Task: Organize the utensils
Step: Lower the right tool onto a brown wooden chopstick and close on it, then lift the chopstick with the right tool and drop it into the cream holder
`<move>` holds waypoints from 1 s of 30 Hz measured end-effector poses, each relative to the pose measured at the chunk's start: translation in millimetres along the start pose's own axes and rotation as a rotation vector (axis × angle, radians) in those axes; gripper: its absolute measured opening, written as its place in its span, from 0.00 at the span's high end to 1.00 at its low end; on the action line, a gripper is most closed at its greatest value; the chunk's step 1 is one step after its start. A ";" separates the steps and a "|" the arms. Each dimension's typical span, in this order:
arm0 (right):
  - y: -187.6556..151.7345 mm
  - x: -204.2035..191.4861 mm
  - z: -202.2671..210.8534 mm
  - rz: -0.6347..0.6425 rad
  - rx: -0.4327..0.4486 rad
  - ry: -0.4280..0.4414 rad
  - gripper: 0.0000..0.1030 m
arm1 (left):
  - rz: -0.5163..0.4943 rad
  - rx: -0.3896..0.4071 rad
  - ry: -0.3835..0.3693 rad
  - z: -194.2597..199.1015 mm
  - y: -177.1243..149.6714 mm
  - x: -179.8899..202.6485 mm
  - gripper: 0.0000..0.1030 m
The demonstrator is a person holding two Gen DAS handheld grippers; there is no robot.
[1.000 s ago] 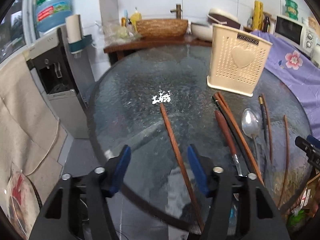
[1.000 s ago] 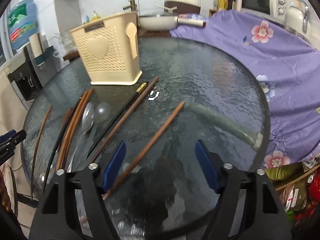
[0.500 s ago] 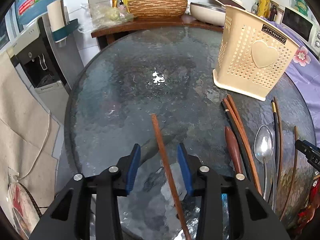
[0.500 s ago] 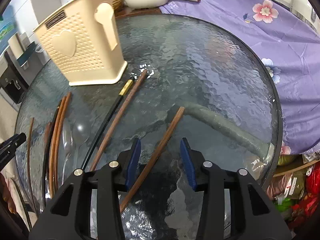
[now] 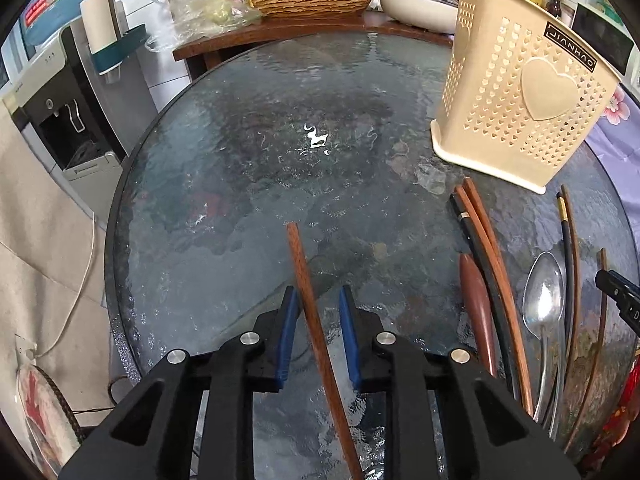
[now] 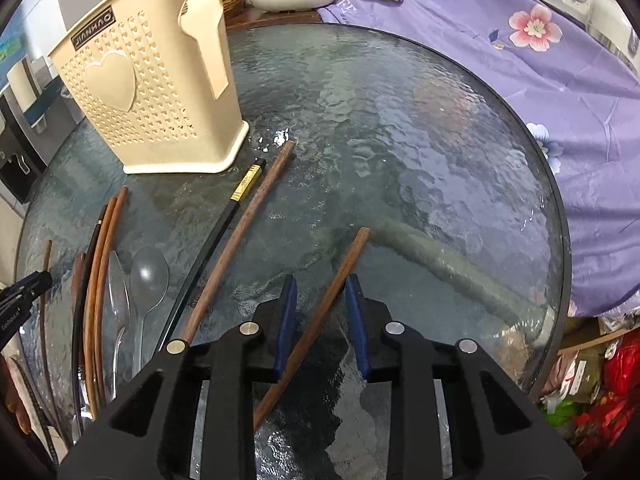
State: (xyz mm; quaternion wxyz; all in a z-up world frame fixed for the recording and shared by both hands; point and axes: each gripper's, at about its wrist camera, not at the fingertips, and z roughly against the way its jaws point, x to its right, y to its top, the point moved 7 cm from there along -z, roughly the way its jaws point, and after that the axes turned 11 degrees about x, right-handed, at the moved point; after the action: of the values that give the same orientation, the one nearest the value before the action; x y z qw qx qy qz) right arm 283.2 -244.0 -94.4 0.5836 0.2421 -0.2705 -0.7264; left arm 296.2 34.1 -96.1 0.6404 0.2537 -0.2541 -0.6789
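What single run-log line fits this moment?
left gripper: closing, brown chopstick between jaws | right gripper: closing, wooden chopstick between jaws | holder: upright

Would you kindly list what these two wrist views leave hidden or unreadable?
- Left wrist: the near end of the brown chopstick is hidden behind the closing left gripper.
- Right wrist: another chopstick is likewise hidden behind the closing right gripper.
- Both: the holder's inside faces away.
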 end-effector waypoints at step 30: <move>29.0 4.0 -20.3 -0.127 0.000 0.136 0.92 | 0.027 -0.015 -0.062 -12.2 18.3 13.7 0.94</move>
State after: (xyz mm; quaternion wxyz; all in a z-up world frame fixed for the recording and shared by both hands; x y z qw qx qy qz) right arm 316.8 -255.2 -89.9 0.5532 0.3075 -0.2146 -0.7439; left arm 317.2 19.2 -93.2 0.6433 0.2243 -0.2724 -0.6795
